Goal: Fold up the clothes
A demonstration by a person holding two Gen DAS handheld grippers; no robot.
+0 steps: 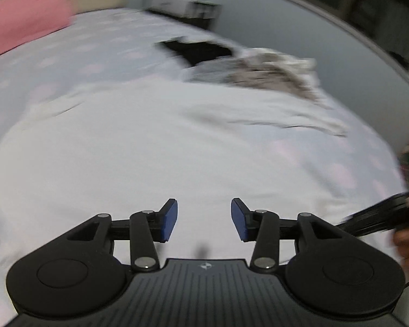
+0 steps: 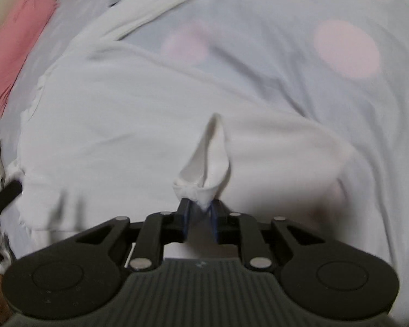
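Observation:
A white garment (image 1: pixel 155 141) lies spread on a pale bed sheet with pink dots (image 1: pixel 46 62). My left gripper (image 1: pixel 204 218) is open and empty, just above the garment's near part. My right gripper (image 2: pixel 200 208) is shut on a pinched fold of the white garment (image 2: pixel 204 160), which stands up in a peak in front of the pads. The rest of the garment (image 2: pixel 139 114) lies flat beyond it. The right gripper also shows at the right edge of the left wrist view (image 1: pixel 390 215).
A pile of other clothes, grey and patterned (image 1: pixel 261 70) with a black piece (image 1: pixel 196 49), lies at the far side of the bed. A pink pillow (image 1: pixel 27 13) is at the far left. A dark floor (image 1: pixel 327 43) lies beyond the bed.

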